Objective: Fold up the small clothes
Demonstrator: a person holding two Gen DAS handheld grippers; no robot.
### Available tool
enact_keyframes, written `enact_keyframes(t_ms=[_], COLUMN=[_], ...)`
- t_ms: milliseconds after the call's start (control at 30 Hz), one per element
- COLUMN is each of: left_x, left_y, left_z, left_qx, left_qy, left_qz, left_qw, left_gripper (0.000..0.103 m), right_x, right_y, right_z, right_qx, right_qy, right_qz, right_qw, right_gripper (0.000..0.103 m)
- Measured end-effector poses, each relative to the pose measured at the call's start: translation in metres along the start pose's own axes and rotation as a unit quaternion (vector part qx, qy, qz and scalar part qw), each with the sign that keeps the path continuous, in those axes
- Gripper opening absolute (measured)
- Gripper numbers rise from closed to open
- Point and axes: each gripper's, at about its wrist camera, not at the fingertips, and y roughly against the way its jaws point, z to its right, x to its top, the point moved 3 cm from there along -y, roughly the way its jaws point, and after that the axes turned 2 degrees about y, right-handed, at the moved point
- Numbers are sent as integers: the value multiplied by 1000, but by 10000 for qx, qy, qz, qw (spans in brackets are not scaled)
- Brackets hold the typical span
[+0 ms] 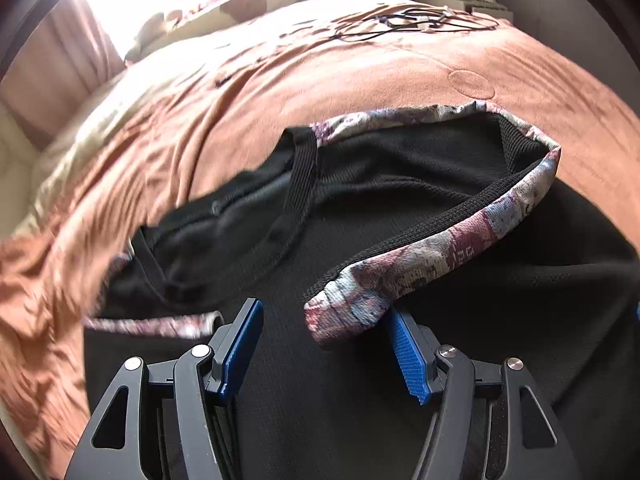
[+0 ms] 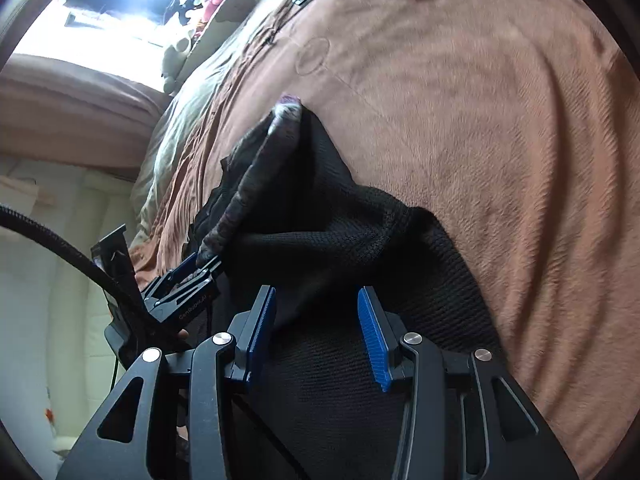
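Both jaws wide apart: left gripper (image 1: 324, 344) beside patterned trim (image 1: 432, 252), right gripper (image 2: 316, 336) over black garment (image 2: 340, 264), nothing held. Risk: grabbing one layer only, fold skews.

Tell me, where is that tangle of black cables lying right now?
In the left wrist view the black cables lie at the far end of the orange bedspread, well beyond the black garment, near the top right of the picture.

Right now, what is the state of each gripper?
Left gripper: open, holding nothing, above the black knitted garment with patterned trim.
Right gripper: open, holding nothing.
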Motion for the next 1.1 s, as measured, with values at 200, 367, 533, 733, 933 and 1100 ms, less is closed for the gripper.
enact_keyframes(t_ms=[200, 367, 533, 733, 933, 1100], left_x=[6, -1, 3, 16, 27, 33], left_y=[3, -4, -6, -5, 26, 43], left_z=[11, 25, 22, 14, -7, -21], left_qx=[412, 179, 300, 146, -652, -1353], left_qy=[-488, -990, -930, -686, -133, 371], left_qz=[436, 408, 474, 528, 726, 518], left_qw=[9970, 9941, 9941, 9961, 9951, 9887], left_gripper=[65, 65, 65, 8, 8, 8], right_x=[13, 11, 6, 6, 7, 5], right_y=[-19, -19, -24, -26, -9, 10], right_z=[17, 23, 13, 20, 19, 14], right_qx=[182, 274, 193, 61, -29, -70], right_qy=[-122, -175, -47, -170, -246, -253], right_qz=[81, 135, 146, 177, 314, 405], right_qw=[9997, 9994, 9997, 9997, 9992, 9988], right_gripper=[40, 40, 40, 5, 2, 2])
